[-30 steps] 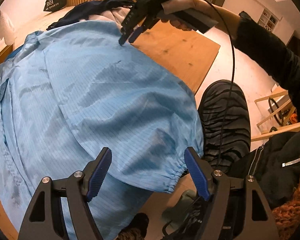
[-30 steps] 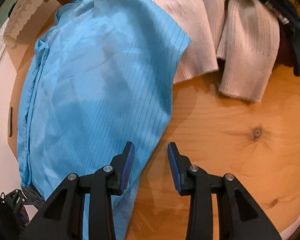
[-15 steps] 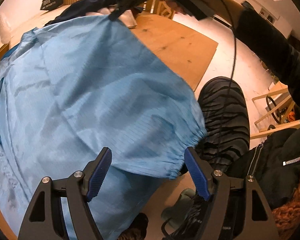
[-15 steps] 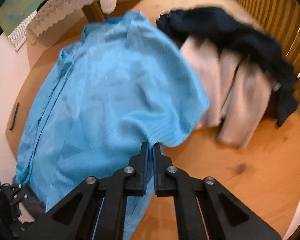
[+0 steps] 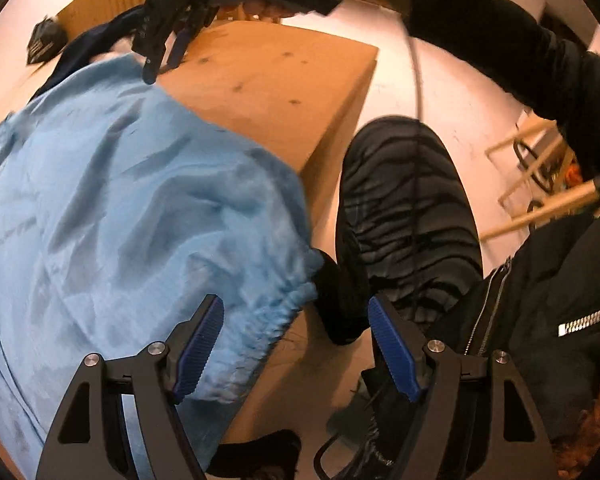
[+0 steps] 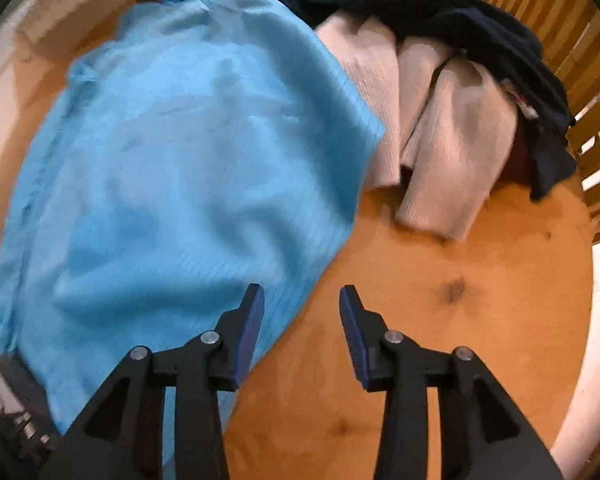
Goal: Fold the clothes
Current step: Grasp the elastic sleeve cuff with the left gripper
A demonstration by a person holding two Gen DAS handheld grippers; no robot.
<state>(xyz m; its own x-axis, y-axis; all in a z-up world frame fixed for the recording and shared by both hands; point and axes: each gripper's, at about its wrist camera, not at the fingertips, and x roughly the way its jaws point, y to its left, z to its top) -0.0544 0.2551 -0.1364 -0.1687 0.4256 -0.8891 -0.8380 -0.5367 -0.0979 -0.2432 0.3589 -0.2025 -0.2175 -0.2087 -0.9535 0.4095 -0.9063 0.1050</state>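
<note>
- The blue garment (image 6: 180,168) lies spread across the wooden table (image 6: 460,320), with its elastic cuff (image 5: 276,312) hanging over the near edge.
- My left hand-held gripper (image 5: 296,348) is released, jaws wide, and the cuff sits just ahead of the left pad without being pinched.
- My right hand-held gripper (image 6: 300,320) is released too, holding nothing; it hovers over the garment's right edge where cloth meets bare wood.
- In my judgement the step in hand is taking hold for a fold, so both grippers need cloth before anything lifts.
- To do it well I would slide the left jaws over the gathered cuff, where the bunched elastic gives the pads something thick to bite.
- On the right I would catch the edge itself, not the flat middle, since thin slick fabric may slip out of a shallow pinch.
- The beige knit (image 6: 440,120) and dark clothes (image 6: 460,20) lie touching the garment's far corner; I would fold away from them so they do not drag along.
</note>
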